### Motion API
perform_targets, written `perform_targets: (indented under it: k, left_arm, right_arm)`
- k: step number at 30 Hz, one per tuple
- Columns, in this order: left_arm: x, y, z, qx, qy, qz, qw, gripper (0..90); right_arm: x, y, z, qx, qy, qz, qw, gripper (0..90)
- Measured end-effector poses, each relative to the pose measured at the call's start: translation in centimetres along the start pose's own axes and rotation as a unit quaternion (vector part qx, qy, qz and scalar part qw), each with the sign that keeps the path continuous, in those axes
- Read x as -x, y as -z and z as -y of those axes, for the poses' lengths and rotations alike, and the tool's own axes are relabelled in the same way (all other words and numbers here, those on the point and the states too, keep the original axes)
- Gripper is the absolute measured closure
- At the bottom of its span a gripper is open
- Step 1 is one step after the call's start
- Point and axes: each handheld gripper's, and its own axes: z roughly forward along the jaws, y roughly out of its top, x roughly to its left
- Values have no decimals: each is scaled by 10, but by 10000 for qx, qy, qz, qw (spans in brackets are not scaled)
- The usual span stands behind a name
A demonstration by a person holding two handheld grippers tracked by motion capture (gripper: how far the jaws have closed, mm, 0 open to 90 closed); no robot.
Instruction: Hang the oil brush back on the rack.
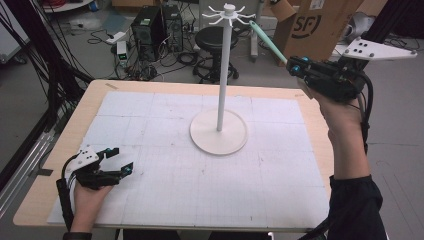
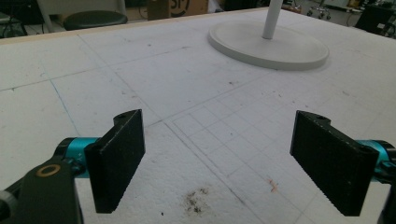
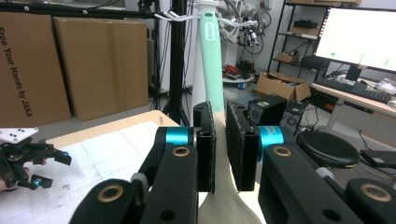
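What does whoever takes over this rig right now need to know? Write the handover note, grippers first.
Right gripper: raised beside the rack top, jaws shut on the utensil, a green handle with a cream end.
Left gripper: jaws open, nothing between them, resting low over the white mat at the near left.
Rack: white pole on a round base at mid-table, hooks at the top.
Done: utensil picked up and its handle tip brought up to the hooks.
Left: whether it is hooked on yet, I cannot tell; hang it if needed, then release.
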Motion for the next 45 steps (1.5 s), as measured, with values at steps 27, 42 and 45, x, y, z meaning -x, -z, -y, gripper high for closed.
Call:
perform_targets:
  k: [27,42,45]
  left_arm:
    - [0,0,0,7,2,8,10000,186]
    - [0,0,0,3,-14,24,10000,187]
    - [0,0,0,-2,-23,25,10000,187]
  right_arm:
    - [-5,-21,3,-183,-37,-18,9998,828]
    - [-6,-31,9,-272,-65,-123,9995,806]
    - [-7,-30,11,-256,-55,-132,9996,701]
